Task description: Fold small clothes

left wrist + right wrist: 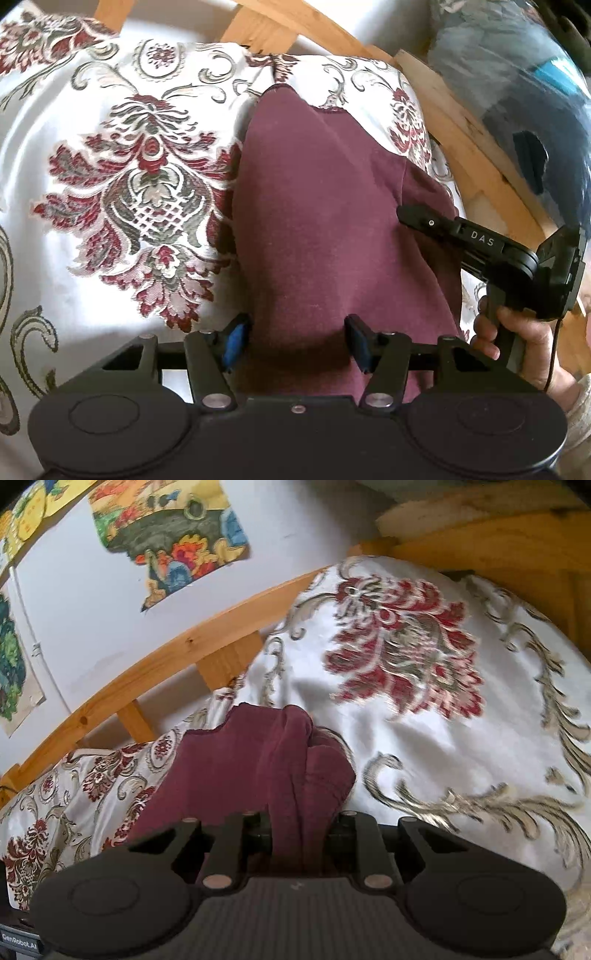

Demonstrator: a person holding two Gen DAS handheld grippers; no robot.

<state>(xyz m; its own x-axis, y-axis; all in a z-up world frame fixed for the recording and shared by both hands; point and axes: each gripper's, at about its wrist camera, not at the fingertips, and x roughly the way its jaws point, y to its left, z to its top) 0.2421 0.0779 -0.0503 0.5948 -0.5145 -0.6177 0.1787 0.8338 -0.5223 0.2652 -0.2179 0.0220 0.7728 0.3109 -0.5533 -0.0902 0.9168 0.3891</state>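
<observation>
A small maroon garment [317,221] lies on a white bedspread with red and grey floral pattern [122,184]. My left gripper [299,343] holds the garment's near edge, the cloth bunched between its two fingers. My right gripper [406,214] reaches in from the right and its tip bites the garment's right side. In the right wrist view the maroon cloth [258,768] is pinched into a ridge between the right gripper's [299,834] fingers. The fingertips are hidden by the cloth in both wrist views.
A wooden bed frame [461,122] runs along the back and right. A blue-grey bundle [517,74] sits at the far right. A white wall with coloured pictures [166,524] stands behind the bed rail [166,657].
</observation>
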